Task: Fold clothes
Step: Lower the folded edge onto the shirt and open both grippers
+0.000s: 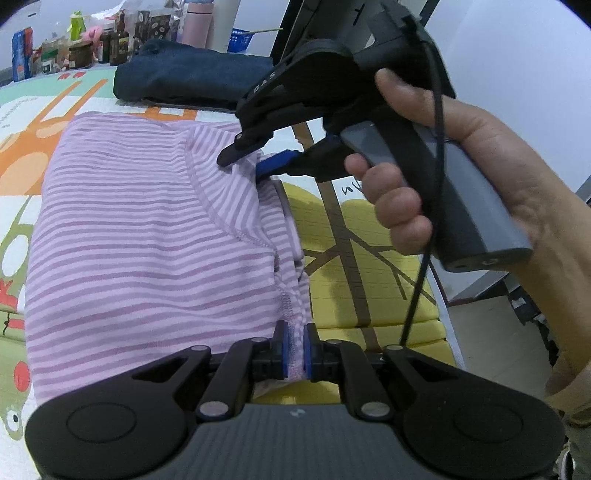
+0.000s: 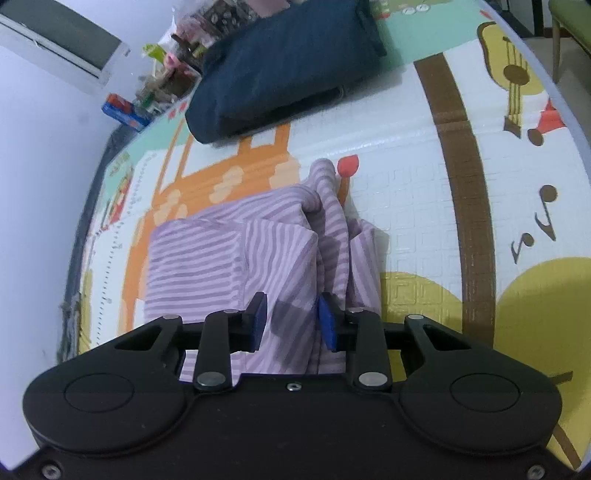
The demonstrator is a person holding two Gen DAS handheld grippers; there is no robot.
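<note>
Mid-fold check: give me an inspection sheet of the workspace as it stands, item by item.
Surface: patterned play mat, flat, covering the table.
Job's things: striped shirt partly folded on the mat; one end bunched. Folded navy garment lies beyond it, apart.
Clutter: bottles and jars along the far edge.
Grippers: left gripper shut on the shirt's hem. Right gripper fingers apart, shirt fabric between them, not pinched; a hand holds it.
Cables: black cable hanging from the right gripper's handle.
Surroundings: white wall and air conditioner; chair past the mat's edge.
</note>
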